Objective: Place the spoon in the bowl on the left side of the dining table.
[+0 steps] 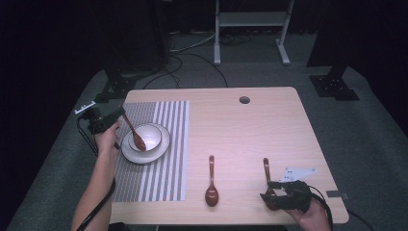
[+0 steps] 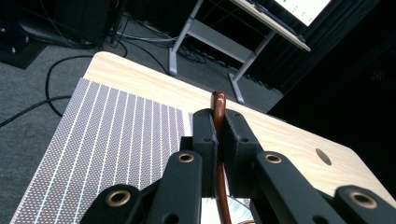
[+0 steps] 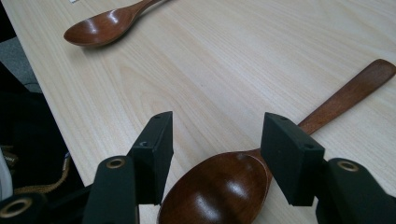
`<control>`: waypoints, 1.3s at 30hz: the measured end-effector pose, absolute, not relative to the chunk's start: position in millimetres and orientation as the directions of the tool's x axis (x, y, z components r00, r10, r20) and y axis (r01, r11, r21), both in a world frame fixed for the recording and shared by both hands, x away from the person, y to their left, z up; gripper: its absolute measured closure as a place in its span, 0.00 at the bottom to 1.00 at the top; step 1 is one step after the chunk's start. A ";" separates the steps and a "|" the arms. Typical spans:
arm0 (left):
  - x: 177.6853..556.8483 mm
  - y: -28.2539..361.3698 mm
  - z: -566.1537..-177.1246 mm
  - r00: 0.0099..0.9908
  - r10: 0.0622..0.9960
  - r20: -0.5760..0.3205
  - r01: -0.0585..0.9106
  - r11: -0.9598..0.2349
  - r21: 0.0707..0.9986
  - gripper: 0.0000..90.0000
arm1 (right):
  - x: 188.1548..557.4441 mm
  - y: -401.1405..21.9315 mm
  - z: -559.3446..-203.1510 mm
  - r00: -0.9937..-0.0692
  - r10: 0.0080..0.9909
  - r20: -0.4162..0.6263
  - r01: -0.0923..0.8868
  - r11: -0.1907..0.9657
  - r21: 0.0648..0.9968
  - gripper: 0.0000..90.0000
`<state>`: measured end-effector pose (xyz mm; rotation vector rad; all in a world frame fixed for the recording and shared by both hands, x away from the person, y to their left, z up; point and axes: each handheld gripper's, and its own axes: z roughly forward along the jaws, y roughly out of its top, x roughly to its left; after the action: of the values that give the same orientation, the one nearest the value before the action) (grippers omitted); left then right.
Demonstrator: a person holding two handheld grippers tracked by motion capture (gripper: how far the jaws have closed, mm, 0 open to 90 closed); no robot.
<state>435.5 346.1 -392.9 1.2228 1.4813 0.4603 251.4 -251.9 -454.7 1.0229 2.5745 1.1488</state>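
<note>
My left gripper (image 1: 118,115) is shut on the handle of a brown wooden spoon (image 1: 134,133), whose head rests inside a white bowl (image 1: 153,135) on a white plate (image 1: 162,148). In the left gripper view the handle (image 2: 218,106) sticks up between the closed jaws of that gripper (image 2: 219,135). A second spoon (image 1: 211,184) lies in the middle of the table. A third spoon (image 1: 266,169) lies at the front right. My right gripper (image 3: 217,140) stands open with its jaws on either side of that spoon's head (image 3: 219,193); the left pad (image 3: 156,144) is clear of it.
The plate sits on a grey striped placemat (image 1: 159,168) at the left of the light wooden table (image 1: 250,130). A cable hole (image 1: 244,100) is at the back. The table's front edge (image 1: 231,222) runs close to my right gripper (image 1: 272,191). A white frame (image 1: 250,19) stands on the floor beyond.
</note>
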 end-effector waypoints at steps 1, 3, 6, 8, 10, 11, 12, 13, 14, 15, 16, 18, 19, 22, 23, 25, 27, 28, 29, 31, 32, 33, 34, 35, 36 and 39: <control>435.4 346.2 -393.3 0.141 0.860 -0.490 0.434 0.391 0.812 0.94 | 251.5 -252.0 -454.8 -0.759 0.637 0.138 0.527 0.477 0.703 0.48; 435.7 346.3 -394.8 0.136 0.857 -0.497 0.433 0.399 0.808 0.93 | 251.4 -252.0 -454.7 -0.758 0.637 0.138 0.528 0.476 0.703 0.48; 436.2 347.8 -397.3 0.137 0.843 -0.520 0.447 0.416 0.792 0.86 | 251.4 -252.0 -454.7 -0.759 0.637 0.138 0.528 0.477 0.703 0.48; 436.3 347.7 -398.8 0.137 0.847 -0.514 0.449 0.409 0.794 0.84 | 251.4 -251.9 -454.9 -0.759 0.636 0.138 0.527 0.477 0.703 0.48; 436.1 348.3 -400.2 0.128 0.850 -0.512 0.458 0.407 0.790 0.79 | 251.4 -251.6 -454.9 -0.759 0.636 0.140 0.528 0.476 0.703 0.48; 435.8 348.8 -401.2 0.123 0.849 -0.513 0.462 0.409 0.787 0.76 | 251.5 -251.5 -454.9 -0.759 0.636 0.140 0.529 0.476 0.703 0.48; 435.6 349.5 -402.2 0.120 0.850 -0.512 0.464 0.408 0.786 0.75 | 251.6 -251.5 -455.0 -0.759 0.636 0.140 0.529 0.477 0.702 0.48; 435.3 350.1 -403.3 0.115 0.853 -0.509 0.466 0.406 0.786 0.75 | 251.6 -251.5 -455.0 -0.759 0.636 0.139 0.529 0.478 0.702 0.48; 435.0 350.8 -404.4 0.110 0.853 -0.510 0.466 0.409 0.784 0.74 | 251.6 -251.5 -455.0 -0.759 0.636 0.139 0.528 0.478 0.702 0.48; 434.8 350.9 -405.0 0.107 0.851 -0.514 0.469 0.413 0.781 0.72 | 251.6 -251.5 -455.0 -0.759 0.636 0.139 0.528 0.477 0.702 0.48; 434.4 351.4 -405.7 0.106 0.854 -0.510 0.474 0.407 0.781 0.71 | 251.7 -251.5 -455.0 -0.759 0.636 0.140 0.529 0.477 0.702 0.48; 434.0 351.6 -406.7 0.110 0.856 -0.506 0.478 0.401 0.782 0.70 | 251.9 -251.4 -455.1 -0.760 0.635 0.140 0.528 0.478 0.702 0.48; 433.6 351.6 -407.1 0.111 0.854 -0.509 0.479 0.403 0.780 0.70 | 251.8 -251.1 -455.1 -0.760 0.635 0.139 0.528 0.479 0.701 0.48; 432.2 352.0 -407.8 0.113 0.855 -0.506 0.484 0.398 0.780 0.68 | 251.5 -250.2 -455.1 -0.761 0.634 0.139 0.528 0.480 0.700 0.48; 431.8 352.2 -408.0 0.114 0.854 -0.508 0.483 0.399 0.779 0.68 | 251.6 -250.2 -455.0 -0.762 0.633 0.137 0.526 0.481 0.701 0.48; 431.1 352.7 -408.0 0.113 0.854 -0.508 0.484 0.399 0.779 0.67 | 251.8 -250.4 -454.9 -0.762 0.634 0.137 0.526 0.481 0.702 0.48; 430.4 353.1 -408.3 0.112 0.852 -0.511 0.482 0.403 0.778 0.66 | 251.8 -250.4 -454.9 -0.761 0.634 0.137 0.526 0.481 0.701 0.48; 429.8 353.7 -408.6 0.114 0.854 -0.508 0.486 0.398 0.778 0.66 | 251.7 -250.4 -454.9 -0.761 0.634 0.137 0.526 0.480 0.702 0.48; 429.4 353.9 -408.7 0.114 0.855 -0.507 0.486 0.397 0.779 0.66 | 251.7 -250.6 -454.7 -0.761 0.634 0.136 0.525 0.480 0.703 0.48; 428.6 354.1 -409.2 0.114 0.853 -0.510 0.488 0.399 0.776 0.65 | 251.6 -250.8 -454.4 -0.760 0.636 0.134 0.524 0.477 0.706 0.48; 428.0 354.4 -409.5 0.116 0.852 -0.511 0.490 0.399 0.775 0.64 | 251.6 -251.0 -454.3 -0.759 0.638 0.133 0.524 0.475 0.707 0.48; 427.3 354.9 -409.5 0.120 0.851 -0.511 0.494 0.395 0.775 0.64 | 251.5 -251.0 -454.0 -0.757 0.640 0.134 0.525 0.473 0.708 0.47; 426.9 355.1 -409.5 0.122 0.851 -0.511 0.495 0.394 0.774 0.64 | 251.4 -251.0 -453.9 -0.756 0.641 0.133 0.525 0.471 0.709 0.47; 426.2 355.4 -409.2 0.125 0.851 -0.510 0.497 0.391 0.775 0.63 | 251.5 -251.0 -453.8 -0.755 0.642 0.133 0.524 0.470 0.710 0.46; 425.7 355.7 -409.0 0.125 0.852 -0.509 0.497 0.390 0.775 0.62 | 251.5 -251.0 -453.7 -0.755 0.642 0.132 0.524 0.469 0.711 0.46; 423.7 357.7 -408.6 0.127 0.853 -0.507 0.500 0.386 0.775 0.61 | 251.7 -251.1 -453.6 -0.753 0.644 0.131 0.524 0.468 0.712 0.45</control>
<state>423.7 357.7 -408.6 1.2603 1.5249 0.3943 251.7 -251.1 -453.6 1.0253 2.5545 1.1560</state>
